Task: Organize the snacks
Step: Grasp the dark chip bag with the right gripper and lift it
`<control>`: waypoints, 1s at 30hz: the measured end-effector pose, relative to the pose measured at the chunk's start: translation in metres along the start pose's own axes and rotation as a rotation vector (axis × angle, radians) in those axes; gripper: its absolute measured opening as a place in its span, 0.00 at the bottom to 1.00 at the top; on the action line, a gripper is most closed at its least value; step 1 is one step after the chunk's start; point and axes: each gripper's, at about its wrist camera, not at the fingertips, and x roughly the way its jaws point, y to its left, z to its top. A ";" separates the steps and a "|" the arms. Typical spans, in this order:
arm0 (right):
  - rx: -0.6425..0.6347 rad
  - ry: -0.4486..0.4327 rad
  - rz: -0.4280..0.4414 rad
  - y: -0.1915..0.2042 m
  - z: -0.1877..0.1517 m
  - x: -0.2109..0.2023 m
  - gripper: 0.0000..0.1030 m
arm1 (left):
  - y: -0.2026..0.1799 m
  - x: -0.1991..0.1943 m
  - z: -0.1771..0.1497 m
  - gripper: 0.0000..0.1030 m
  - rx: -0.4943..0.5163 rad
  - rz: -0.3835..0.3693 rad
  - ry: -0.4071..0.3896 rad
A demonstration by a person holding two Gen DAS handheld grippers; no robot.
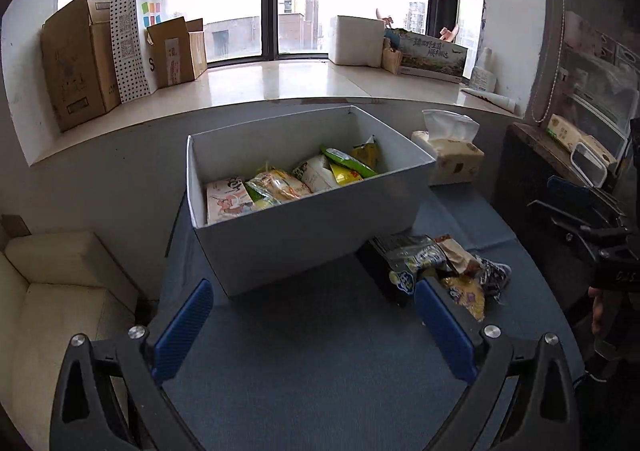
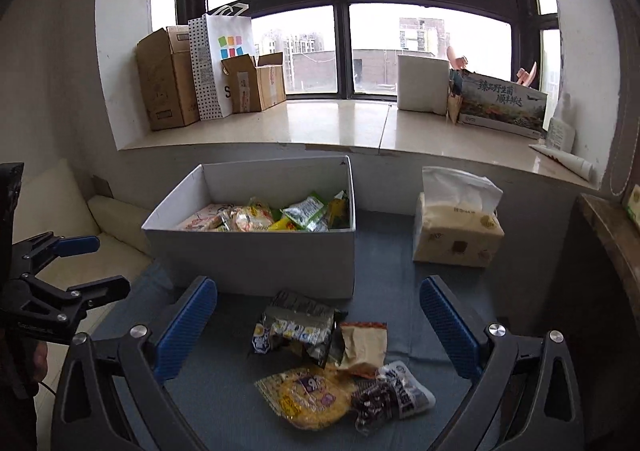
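Snack packets [image 2: 336, 367] lie loose on the blue bench [image 2: 224, 403] before a white box [image 2: 256, 255] already part-filled, both the right gripper [image 2: 318, 325] and left gripper [image 1: 314, 325] with fingers spread wide and empty. Light, crinkly and likely slippery, the packets look best pinched at a sealed edge. Packet printing is too small to read.

The white cardboard box's [image 1: 280, 239] near wall hides the lower snack packets [image 1: 288, 181]; their printed labels are too small to read.
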 end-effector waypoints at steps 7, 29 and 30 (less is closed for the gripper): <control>0.156 0.089 -0.017 -0.014 -0.085 -0.005 1.00 | -0.018 -0.005 -0.049 1.00 -0.046 -0.023 0.046; -0.019 0.179 0.029 0.038 -0.050 0.076 1.00 | -0.001 0.001 -0.064 1.00 -0.120 -0.009 0.069; -0.021 0.188 0.041 0.038 -0.048 0.083 1.00 | -0.001 0.002 -0.064 1.00 -0.122 -0.007 0.068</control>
